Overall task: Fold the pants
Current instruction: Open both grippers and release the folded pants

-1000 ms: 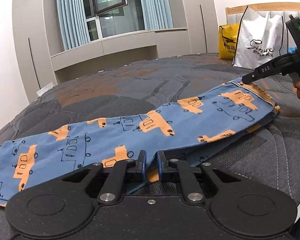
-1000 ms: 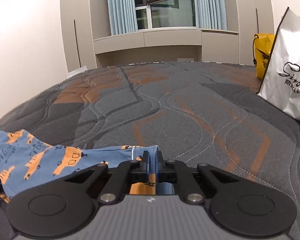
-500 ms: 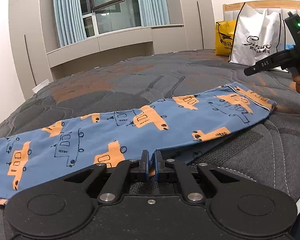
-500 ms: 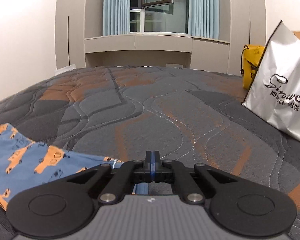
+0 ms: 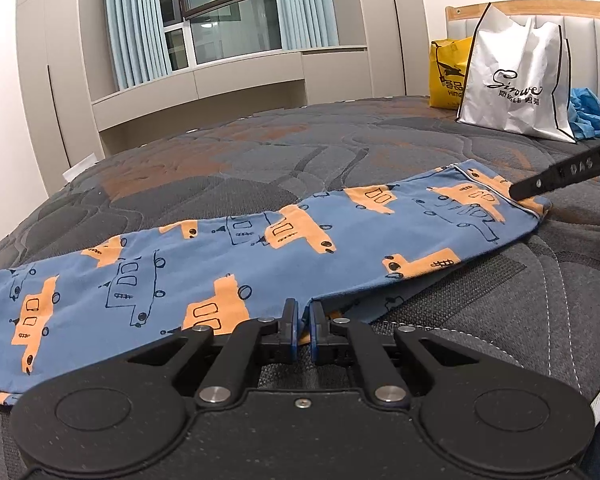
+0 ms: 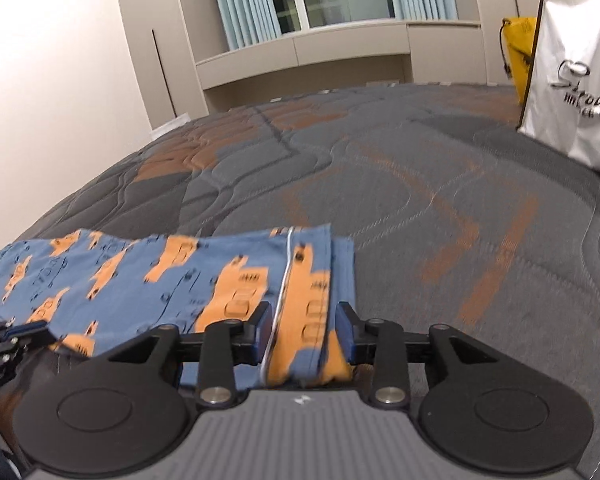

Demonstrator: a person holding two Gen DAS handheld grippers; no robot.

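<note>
Right gripper had just been opening, jaws spread astride the waistband of the blue cotton pants with orange truck print (flat, legs stacked, on the grey quilted bed), while left gripper pinched the crotch edge, so regrasp looked next.

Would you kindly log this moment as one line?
left gripper: shut on pants | right gripper: just opened, waistband between, unpressed | bed
</note>
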